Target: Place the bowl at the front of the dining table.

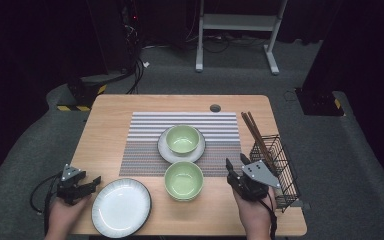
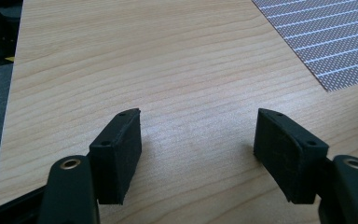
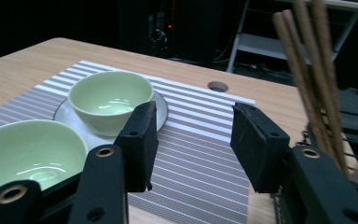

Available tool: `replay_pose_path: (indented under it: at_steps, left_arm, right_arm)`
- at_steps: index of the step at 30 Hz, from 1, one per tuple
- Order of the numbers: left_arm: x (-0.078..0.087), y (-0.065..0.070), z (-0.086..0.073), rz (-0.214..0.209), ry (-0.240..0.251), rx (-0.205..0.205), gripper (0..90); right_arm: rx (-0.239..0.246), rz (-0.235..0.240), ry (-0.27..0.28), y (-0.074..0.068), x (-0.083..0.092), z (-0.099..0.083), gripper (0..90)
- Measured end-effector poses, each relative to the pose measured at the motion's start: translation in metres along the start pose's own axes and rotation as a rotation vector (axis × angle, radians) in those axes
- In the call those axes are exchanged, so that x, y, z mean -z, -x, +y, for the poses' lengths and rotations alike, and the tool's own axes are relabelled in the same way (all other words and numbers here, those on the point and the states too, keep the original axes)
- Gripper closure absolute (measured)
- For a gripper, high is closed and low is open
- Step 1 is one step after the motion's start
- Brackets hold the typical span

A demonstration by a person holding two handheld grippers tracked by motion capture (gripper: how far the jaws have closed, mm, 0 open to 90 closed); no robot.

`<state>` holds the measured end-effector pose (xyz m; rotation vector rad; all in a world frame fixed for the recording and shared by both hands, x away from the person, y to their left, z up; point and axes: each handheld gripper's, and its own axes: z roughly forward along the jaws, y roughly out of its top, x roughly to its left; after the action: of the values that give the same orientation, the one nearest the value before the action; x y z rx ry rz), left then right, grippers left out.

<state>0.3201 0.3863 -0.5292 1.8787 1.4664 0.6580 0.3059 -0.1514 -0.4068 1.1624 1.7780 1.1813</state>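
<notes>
two green bowls sit ahead of the right gripper (image 1: 236, 172), whose jaws stand apart with nothing between them. the near bowl (image 1: 183, 180) rests on the bare desk (image 1: 110, 125) just left of those jaws, its rim close beside the left jaw in the right gripper view; it looks like the thing in hand, since it is the dish nearest the open jaws and has no plate under it. the far bowl (image 1: 182, 138) lies beyond the jaw tips, already nested on a small plate (image 1: 165, 152) on the striped placemat (image 1: 145, 135), which suggests a place setting being built. right of the jaws a wire basket (image 1: 280, 170) holds chopsticks (image 1: 254, 132) upright and leaning, kept within easy reach of that hand.

the left gripper (image 1: 92, 184) lies low at the desk's near corner, jaws wide apart over bare wood, clamped on nothing. a large white plate (image 1: 121, 206) rests just right of its jaw tips, touching neither jaw as far as the high view tells. my guess is this plate is meant to go under the near bowl, so each gripper waits beside its own piece, jaws spread wide enough to take a rim
</notes>
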Motion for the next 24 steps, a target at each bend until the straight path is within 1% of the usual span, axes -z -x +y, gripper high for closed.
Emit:
replay_pose_path:
  at_steps: [5, 15, 24]
  left_arm:
    - [0.0, 0.0, 0.0, 0.001, 0.0, 0.0, 32.2]
    - [0.0, 0.0, 0.0, 0.001, 0.0, 0.001, 32.3]
    - [0.0, 0.0, 0.0, 0.001, 0.001, 0.0, 32.3]
  right_arm:
    - [-0.016, -0.029, 0.013, 0.008, 0.006, -0.001, 50.3]
    - [-0.013, -0.081, 0.007, 0.019, 0.012, -0.001, 51.9]
    - [-0.015, -0.121, 0.012, 0.027, 0.017, 0.0, 53.1]
